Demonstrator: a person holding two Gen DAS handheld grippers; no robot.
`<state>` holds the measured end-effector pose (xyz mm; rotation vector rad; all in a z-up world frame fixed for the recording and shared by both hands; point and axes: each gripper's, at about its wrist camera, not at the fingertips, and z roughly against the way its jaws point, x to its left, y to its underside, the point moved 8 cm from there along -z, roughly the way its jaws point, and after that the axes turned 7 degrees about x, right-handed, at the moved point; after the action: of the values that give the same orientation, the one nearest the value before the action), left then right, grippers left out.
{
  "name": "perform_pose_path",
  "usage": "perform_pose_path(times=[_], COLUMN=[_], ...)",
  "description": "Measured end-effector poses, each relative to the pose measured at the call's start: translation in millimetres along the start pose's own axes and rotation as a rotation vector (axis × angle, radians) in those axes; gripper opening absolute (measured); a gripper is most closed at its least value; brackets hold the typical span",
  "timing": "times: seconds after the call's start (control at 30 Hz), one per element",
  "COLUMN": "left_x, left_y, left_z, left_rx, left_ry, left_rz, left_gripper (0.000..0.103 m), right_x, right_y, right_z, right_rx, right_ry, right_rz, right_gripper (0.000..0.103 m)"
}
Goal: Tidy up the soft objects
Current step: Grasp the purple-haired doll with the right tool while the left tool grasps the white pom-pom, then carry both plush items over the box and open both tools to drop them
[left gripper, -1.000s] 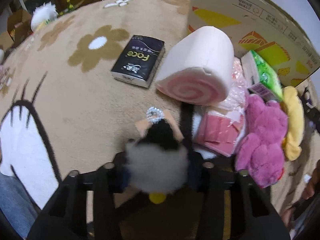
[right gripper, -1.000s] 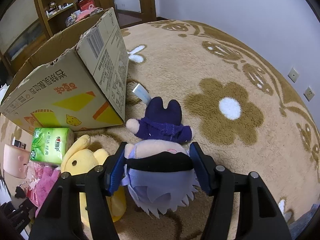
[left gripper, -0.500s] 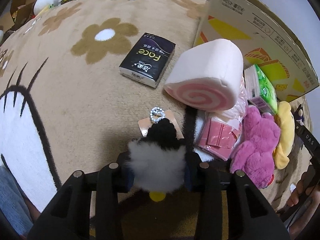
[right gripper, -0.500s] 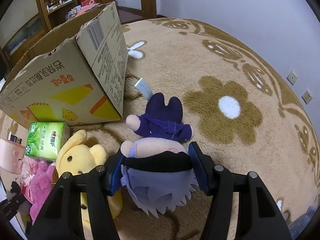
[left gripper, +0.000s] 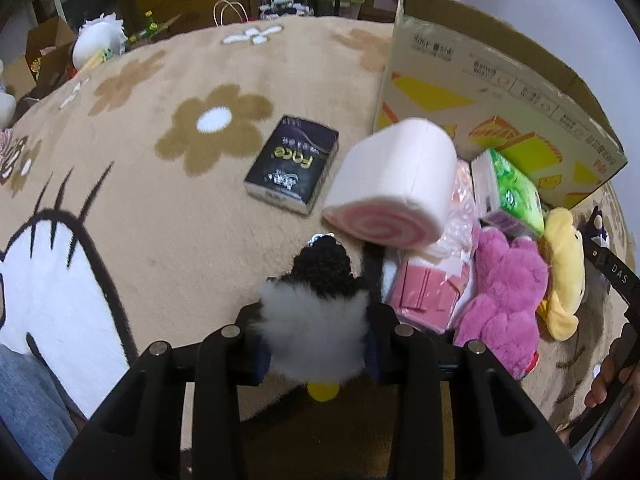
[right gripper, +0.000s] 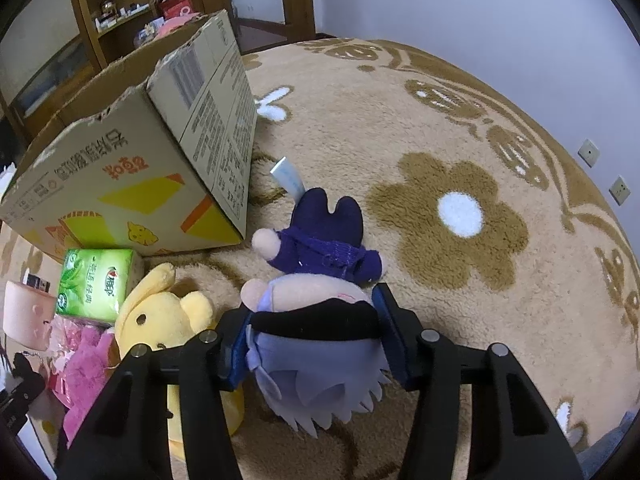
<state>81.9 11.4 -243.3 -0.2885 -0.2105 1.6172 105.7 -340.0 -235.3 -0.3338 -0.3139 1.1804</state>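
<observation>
Your left tongs pinch one black-and-white fluffy toy above the carpet; your right tongs clamp one purple-clad doll. Beyond lie one black "Face" tissue pack, one green tissue pack, and one cardboard box near the carpet's far edge.

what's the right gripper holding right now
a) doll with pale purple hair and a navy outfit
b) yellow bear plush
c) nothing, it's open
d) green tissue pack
a: in the right wrist view the right gripper is clamped on the head of the doll, while the yellow bear plush and green tissue pack lie on the rug.
</observation>
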Motion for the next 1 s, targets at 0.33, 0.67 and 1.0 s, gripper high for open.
perform_pose_path(times=[0.33,0.67,1.0], left_x=[-3.4,3.7,-13.5], left_y=[-15.9,-39.9,-86.7], left_z=[13.1,43.5,100.6], left_rx=[-0.077,-0.195,-0.379], left_ry=[-0.022,-0.008,-0.004], left_rz=[-0.016,0.015,-0.04], left_gripper=[0.034,0.034,0.034], right_x=[6.5,22.0,33.9], right_y=[-8.6,-27.9,-50.8], right_z=[16.5,63.8,115.6], right_rx=[-0.062,-0.197,-0.313], right_ry=[-0.085,-0.097,-0.153], right_rz=[-0.024,0.036,0.056], right_gripper=[0.056,0.056,0.056])
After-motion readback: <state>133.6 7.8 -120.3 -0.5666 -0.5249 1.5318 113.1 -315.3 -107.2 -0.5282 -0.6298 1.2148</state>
